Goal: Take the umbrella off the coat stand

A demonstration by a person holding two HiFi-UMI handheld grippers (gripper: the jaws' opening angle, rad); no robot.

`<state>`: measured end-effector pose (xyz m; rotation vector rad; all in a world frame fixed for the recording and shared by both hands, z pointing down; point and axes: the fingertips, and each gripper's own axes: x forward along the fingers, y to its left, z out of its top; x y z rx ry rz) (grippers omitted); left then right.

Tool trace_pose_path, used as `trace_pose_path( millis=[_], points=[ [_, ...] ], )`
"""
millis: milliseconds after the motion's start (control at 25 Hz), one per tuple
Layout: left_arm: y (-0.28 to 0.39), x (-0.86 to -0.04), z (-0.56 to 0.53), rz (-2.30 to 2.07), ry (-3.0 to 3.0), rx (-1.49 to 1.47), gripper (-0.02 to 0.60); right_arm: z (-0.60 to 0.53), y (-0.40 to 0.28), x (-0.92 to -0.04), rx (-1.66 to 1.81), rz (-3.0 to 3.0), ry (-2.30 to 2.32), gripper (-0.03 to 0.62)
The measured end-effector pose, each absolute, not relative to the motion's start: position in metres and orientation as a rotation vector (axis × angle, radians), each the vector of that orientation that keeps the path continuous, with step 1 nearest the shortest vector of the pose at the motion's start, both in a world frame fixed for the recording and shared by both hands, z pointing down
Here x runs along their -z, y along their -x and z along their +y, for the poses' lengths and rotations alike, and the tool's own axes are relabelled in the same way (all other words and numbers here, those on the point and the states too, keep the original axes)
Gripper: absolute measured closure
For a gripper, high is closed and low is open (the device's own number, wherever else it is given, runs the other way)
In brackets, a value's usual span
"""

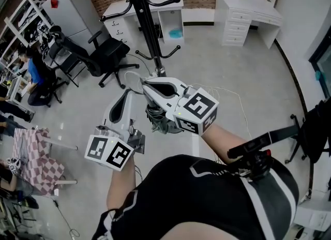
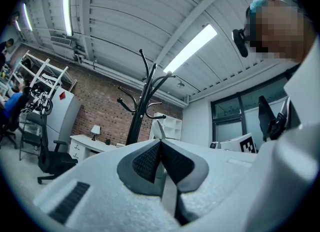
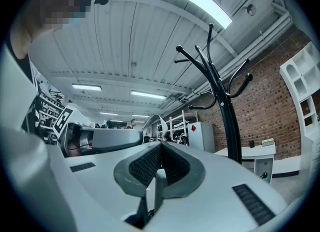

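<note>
Two hand-held grippers are being shown close in front of the person's body, both tilted upward toward the coat stand [image 1: 146, 27]. The left gripper [image 1: 127, 92] is being held with its jaws pressed together; in the left gripper view [image 2: 160, 142] the dark ribbed pads are being seen meeting along one line, with nothing between them. The right gripper [image 1: 145, 83] is likewise being held closed and empty, its pads being seen pressed together in the right gripper view [image 3: 160, 146]. The two grippers are being kept side by side, near each other but apart, the right one slightly farther forward. The coat stand is being seen ahead of and above both sets of jaws [image 2: 136, 123] [image 3: 229, 121], well apart from them, its black curved hooks standing against the ceiling. A dark bundle [image 1: 158, 121] is being seen just beneath the right gripper in the head view; whether it is the umbrella cannot be told. A black office chair [image 1: 110, 53] is standing to the left of the grippers, beyond them.
</note>
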<state>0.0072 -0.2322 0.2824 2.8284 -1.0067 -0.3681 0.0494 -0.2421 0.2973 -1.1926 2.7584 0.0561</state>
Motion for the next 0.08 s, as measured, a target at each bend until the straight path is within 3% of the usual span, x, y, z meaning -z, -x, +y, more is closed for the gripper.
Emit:
trace_pose_path(
  millis=[80],
  points=[
    [-0.0068, -0.2827, -0.2318, -1.009, -2.826, 0.369, 0.569, -0.2420, -0.0497, -0.2973, -0.055, 2.757, 1.195, 0.586]
  ],
)
